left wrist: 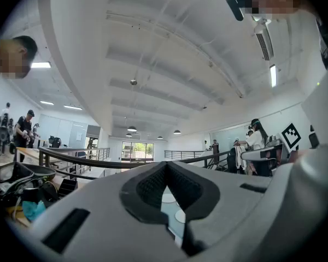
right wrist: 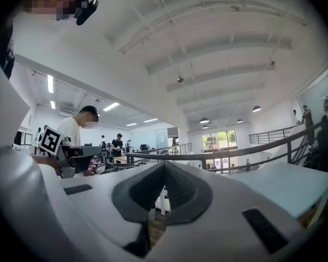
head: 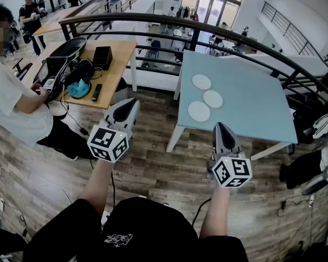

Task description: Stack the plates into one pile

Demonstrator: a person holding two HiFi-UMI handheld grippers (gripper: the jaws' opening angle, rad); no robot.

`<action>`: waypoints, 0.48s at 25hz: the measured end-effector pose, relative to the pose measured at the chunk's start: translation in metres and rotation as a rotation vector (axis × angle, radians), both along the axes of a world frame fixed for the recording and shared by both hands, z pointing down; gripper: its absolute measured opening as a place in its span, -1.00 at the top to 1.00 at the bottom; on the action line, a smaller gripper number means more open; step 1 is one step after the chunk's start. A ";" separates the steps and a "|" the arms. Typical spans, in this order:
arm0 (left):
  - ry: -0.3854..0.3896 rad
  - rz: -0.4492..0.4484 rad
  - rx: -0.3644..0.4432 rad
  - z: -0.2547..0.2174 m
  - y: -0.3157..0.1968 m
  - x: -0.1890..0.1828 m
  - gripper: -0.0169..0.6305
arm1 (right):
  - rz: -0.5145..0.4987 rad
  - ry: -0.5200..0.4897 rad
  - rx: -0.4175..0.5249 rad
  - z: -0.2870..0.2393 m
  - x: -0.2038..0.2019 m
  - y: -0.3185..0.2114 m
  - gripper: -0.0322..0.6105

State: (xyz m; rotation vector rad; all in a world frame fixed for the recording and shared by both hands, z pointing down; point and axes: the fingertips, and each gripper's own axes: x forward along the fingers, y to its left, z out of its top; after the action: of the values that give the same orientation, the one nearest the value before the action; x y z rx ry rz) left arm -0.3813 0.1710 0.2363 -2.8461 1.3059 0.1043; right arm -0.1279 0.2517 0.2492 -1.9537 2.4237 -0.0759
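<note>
I am holding both claws level out in front of me, each pinched fully closed with nothing between its jaws: the left claw at centre left of the head view, the right claw just right of centre. Both are hanging over the wooden floor, short of the pale blue tabletop. The three white plates are lying apart from one another in a loose row along that tabletop's left side: the nearest plate, the middle plate and the far plate. The nearest one is sitting just above and slightly left of my right claw in the frame, so I am judging that claw the closer one. My left claw would be coming in from the left, across the tabletop's edge. The tabletop's right half is lying bare, and the dark railing is curving behind it.
</note>
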 end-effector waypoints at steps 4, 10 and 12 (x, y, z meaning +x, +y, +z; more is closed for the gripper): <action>0.003 0.000 0.003 0.000 0.002 -0.003 0.92 | -0.001 0.004 -0.006 0.003 -0.001 0.002 0.88; 0.016 0.007 0.004 -0.003 0.003 -0.010 0.92 | 0.006 0.014 -0.014 0.004 -0.007 0.003 0.88; 0.014 0.008 0.002 -0.001 0.002 -0.012 0.92 | 0.006 -0.003 -0.011 0.004 -0.008 0.003 0.89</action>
State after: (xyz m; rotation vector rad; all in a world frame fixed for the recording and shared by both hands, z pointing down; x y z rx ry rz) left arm -0.3938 0.1732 0.2349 -2.8545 1.2965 0.1256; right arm -0.1360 0.2551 0.2533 -1.9640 2.4199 -0.0919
